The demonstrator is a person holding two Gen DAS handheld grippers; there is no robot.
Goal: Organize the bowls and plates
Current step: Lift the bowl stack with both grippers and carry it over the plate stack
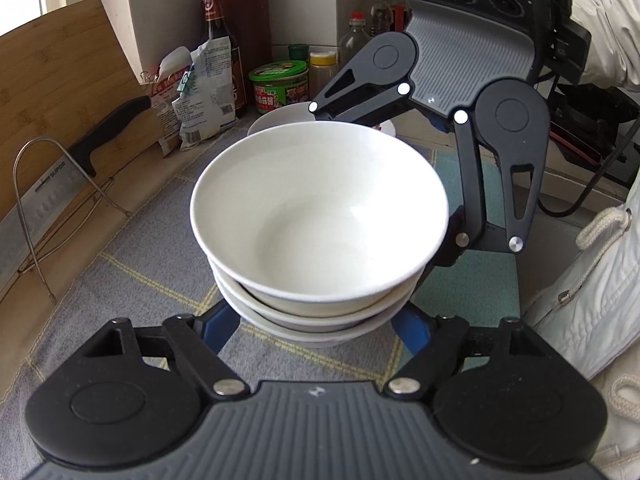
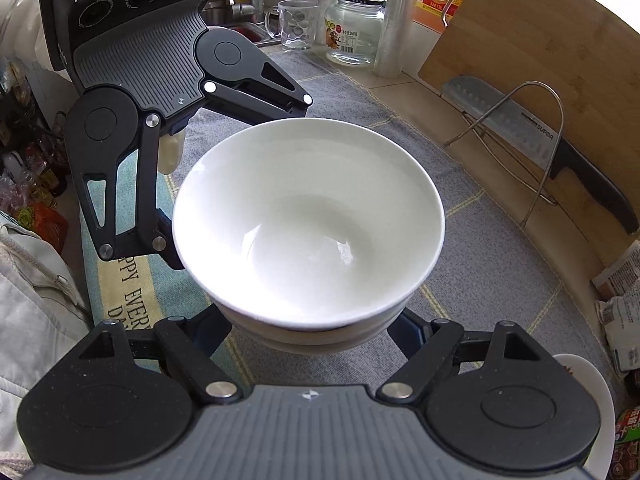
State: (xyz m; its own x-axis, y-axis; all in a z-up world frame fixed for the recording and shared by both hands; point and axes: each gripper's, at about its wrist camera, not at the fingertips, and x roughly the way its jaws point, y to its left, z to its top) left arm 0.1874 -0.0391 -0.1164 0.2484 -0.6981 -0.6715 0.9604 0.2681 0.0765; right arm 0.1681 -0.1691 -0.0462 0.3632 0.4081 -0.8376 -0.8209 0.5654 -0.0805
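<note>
A stack of three white bowls [image 1: 320, 216] hangs a little above the grey checked mat [image 1: 132, 264], gripped from two opposite sides. My left gripper [image 1: 312, 330] is shut on the stack low down, with its blue fingers [image 1: 216, 330] pressed against the bottom bowls. My right gripper [image 2: 308, 334] is shut on the same stack [image 2: 308, 216] from the far side, its fingers [image 2: 408, 334] against the lower bowl walls. Each view shows the other gripper reaching in behind the bowls. A white plate [image 1: 280, 117] lies on the counter beyond the stack, and its rim [image 2: 592, 396] shows in the right wrist view.
A wooden cutting board [image 1: 60, 76] leans on the wall with a cleaver [image 1: 52, 184] in a wire rack [image 1: 36, 200]. Sauce bottle [image 1: 218, 40], snack packets [image 1: 204, 92] and a green-lidded jar [image 1: 280, 84] crowd the corner. Glass mug [image 2: 294, 26] and glass jar [image 2: 354, 28] stand near the sink. A person's white sleeve [image 1: 600, 40] is at right.
</note>
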